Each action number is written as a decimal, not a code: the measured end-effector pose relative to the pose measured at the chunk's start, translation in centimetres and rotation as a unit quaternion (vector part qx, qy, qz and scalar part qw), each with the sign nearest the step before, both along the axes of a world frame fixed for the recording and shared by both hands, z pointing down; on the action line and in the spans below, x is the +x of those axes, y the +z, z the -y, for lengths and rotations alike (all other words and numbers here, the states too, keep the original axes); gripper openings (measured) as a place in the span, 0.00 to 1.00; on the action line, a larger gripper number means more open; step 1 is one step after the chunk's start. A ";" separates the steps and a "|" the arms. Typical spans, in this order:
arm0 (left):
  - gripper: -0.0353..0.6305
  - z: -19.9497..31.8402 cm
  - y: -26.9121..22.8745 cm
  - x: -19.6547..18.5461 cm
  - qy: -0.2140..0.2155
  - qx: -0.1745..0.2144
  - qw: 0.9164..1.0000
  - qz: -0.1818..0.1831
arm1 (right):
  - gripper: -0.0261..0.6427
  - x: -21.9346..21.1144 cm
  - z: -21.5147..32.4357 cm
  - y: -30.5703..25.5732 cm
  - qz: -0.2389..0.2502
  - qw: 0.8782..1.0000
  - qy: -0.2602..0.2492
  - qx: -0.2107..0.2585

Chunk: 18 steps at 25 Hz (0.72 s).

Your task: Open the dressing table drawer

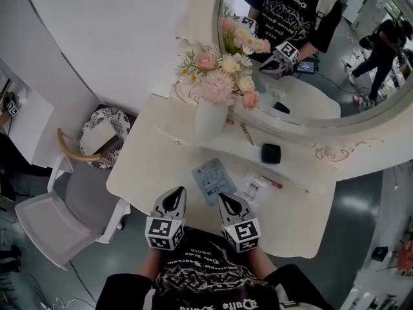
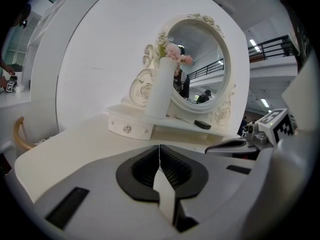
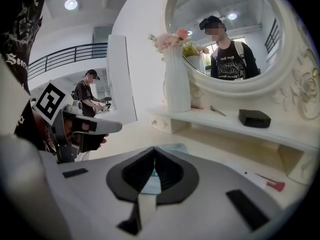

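The white dressing table carries a raised shelf under an oval mirror. A small drawer with a crystal knob sits under the shelf's left end; the right gripper view shows this drawer too. From above, in the head view, its front is hidden. My left gripper hovers over the table's front edge, jaws shut and empty, well short of the drawer. My right gripper is beside it, also shut with nothing held. Each gripper shows in the other's view: the right gripper, the left gripper.
A white vase of pink flowers stands on the shelf above the drawer. A black box lies on the shelf. A pale blue packet and a clear packet lie just ahead of the right gripper. A grey chair stands at the left.
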State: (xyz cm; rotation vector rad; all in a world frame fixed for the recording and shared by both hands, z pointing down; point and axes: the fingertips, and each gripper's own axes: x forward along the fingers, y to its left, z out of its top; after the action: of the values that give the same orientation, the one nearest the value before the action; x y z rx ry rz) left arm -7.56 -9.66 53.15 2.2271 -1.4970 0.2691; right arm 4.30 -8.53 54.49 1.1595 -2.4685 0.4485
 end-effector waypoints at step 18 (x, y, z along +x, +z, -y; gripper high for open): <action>0.08 6.0 1.6 -4.1 0.010 -0.026 0.999 0.022 | 0.06 -1.7 1.5 -0.4 -0.008 0.997 0.073 0.015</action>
State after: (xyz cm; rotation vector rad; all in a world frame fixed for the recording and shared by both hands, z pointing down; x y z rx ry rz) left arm -11.66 -15.66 54.74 2.2098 -1.4747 0.3621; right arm 2.61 -10.03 54.06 1.3559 -2.3952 0.4419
